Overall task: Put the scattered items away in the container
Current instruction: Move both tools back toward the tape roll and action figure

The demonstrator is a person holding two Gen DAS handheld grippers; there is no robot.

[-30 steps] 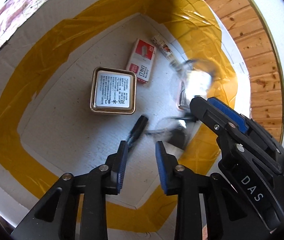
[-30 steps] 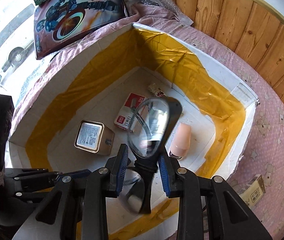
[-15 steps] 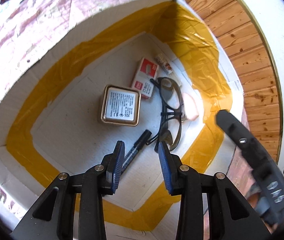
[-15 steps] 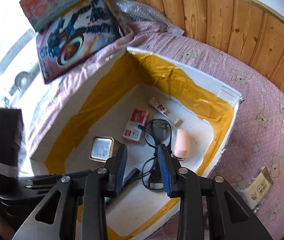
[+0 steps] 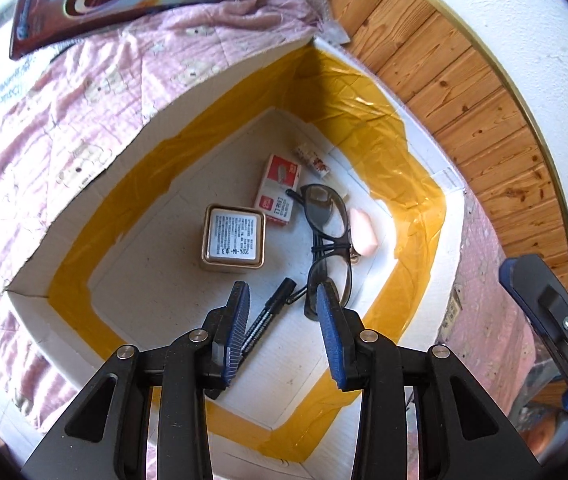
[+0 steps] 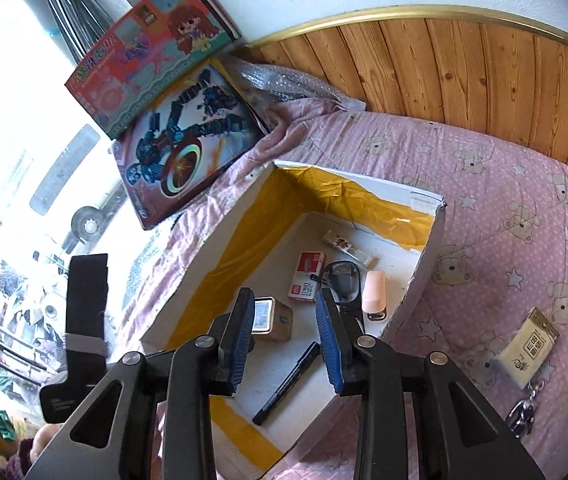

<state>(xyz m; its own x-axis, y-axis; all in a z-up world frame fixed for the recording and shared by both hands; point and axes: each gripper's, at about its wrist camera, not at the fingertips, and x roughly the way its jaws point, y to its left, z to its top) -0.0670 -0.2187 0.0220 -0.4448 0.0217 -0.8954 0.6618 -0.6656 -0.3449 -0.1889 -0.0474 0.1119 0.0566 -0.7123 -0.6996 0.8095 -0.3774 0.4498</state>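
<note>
A white box with yellow tape point(image 5: 132, 148) point(image 6: 220, 252) sits on a pink bedspread. Inside lie black glasses point(image 5: 326, 236) point(image 6: 342, 276), a square tin point(image 5: 234, 236) point(image 6: 272, 316), a red-and-white staple box point(image 5: 278, 186) point(image 6: 308, 276), a pink stapler point(image 5: 364, 232) point(image 6: 376, 294), a black marker point(image 5: 270, 316) point(image 6: 288, 382) and a small wrapped pack point(image 5: 312, 158) point(image 6: 344, 246). My left gripper point(image 5: 282, 332) is open and empty above the box. My right gripper point(image 6: 284, 340) is open and empty, higher above the box. A white keychain pouch point(image 6: 526, 352) lies on the bedspread right of the box.
Two toy boxes point(image 6: 188, 136) lean at the back left by a window. A wooden headboard point(image 6: 464, 76) runs behind the bed. Bubble wrap point(image 6: 284, 84) lies by the box's far corner. The right gripper shows at the left wrist view's right edge point(image 5: 544, 308).
My right gripper let go of the glasses, which now lie in the box. Both grippers have risen away from the box; the right one has pulled back further.
</note>
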